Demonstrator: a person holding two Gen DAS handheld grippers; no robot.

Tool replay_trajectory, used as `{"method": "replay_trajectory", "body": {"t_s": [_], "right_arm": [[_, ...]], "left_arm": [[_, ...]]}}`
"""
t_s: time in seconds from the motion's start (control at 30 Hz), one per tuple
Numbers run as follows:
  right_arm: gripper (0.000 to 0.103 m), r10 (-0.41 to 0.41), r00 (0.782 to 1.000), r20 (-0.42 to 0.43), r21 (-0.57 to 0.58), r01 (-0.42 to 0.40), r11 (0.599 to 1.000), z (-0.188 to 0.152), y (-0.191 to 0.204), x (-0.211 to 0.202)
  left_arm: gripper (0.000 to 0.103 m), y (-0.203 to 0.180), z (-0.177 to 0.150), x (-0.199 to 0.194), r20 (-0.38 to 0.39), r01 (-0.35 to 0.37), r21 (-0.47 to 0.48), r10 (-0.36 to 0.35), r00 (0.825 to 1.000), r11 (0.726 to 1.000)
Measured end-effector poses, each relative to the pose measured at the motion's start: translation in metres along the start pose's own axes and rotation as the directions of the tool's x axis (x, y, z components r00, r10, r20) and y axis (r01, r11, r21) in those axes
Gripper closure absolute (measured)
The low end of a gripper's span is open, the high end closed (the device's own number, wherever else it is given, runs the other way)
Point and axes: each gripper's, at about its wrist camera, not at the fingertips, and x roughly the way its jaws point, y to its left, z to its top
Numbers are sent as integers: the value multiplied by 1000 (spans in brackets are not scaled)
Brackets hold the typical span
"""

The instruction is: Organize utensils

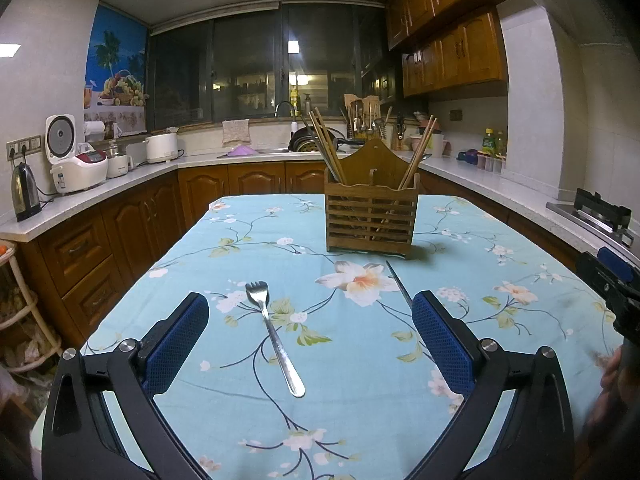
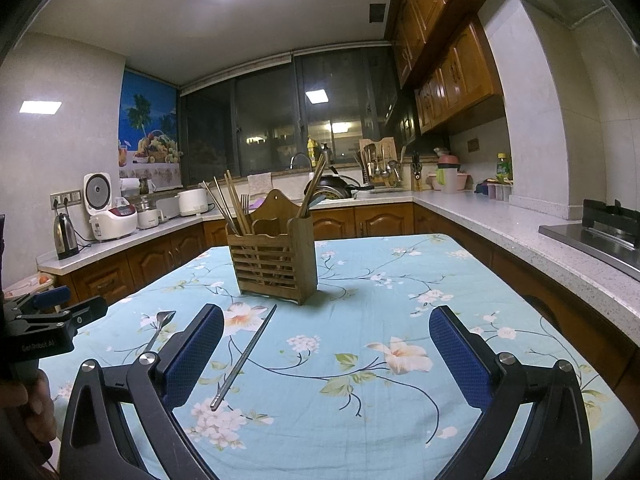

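A: Biggest item first?

B: The surface (image 1: 360, 380), covered with a blue floral cloth, fills the lower half of both views. A wooden holder (image 1: 371, 216) is seen standing on it, upper centre of the left view.

A: What is already sorted?

B: Wooden chopsticks (image 1: 326, 148) are held in the holder's left and right compartments; a fork head is glimpsed in the left one in the right wrist view. That part is judged done.

A: And left over?

B: Two pieces are seen loose on the cloth. A fork (image 1: 272, 336) is laid at lower centre of the left view, tines pointed away. A metal chopstick (image 2: 245, 356) is laid diagonally at lower left-centre of the right view, just below the holder. Neither is touched.

A: Jaws?

B: The left gripper (image 1: 310, 316) is held with jaws spread wide, nothing between them but the fork below on the cloth. The right gripper (image 2: 326, 330) is likewise spread wide and empty, the chopstick just beside its left pad.

A: Progress?

B: Judged mostly done; two pickups and insertions are left.
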Motion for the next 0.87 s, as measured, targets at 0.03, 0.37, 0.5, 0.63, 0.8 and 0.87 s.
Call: {"method": "replay_trajectory", "body": {"t_s": [0.03,0.37,0.5,0.63,0.8,0.87], "right_arm": [[0,0,1000,0,0,0,1000,0,0,0],[0,0,1000,2,2,0,1000,1,2,0],[0,0,1000,0,2,0,1000,0,1,0],[0,-1,1000,-2,1,1,1000,0,2,1],[0,-3,1000,-13,9,3,1000,3,4,3],[0,-4,1000,-19,13,4,1000,2,5,5]], "left_arm": [[0,0,0,0,0,1,0,-1,1000,1000],[0,1,0,0,1,-1,0,1,1000,1000],[0,0,1,0,1,1,-1,-1,1000,1000],[0,0,1,0,-1,2,-3,-2,1000,1000],[0,0,4,4,-12,10,-8,-10,1000,1000],[0,-1,5,5,-18,15,-11,-15,1000,1000]]}}
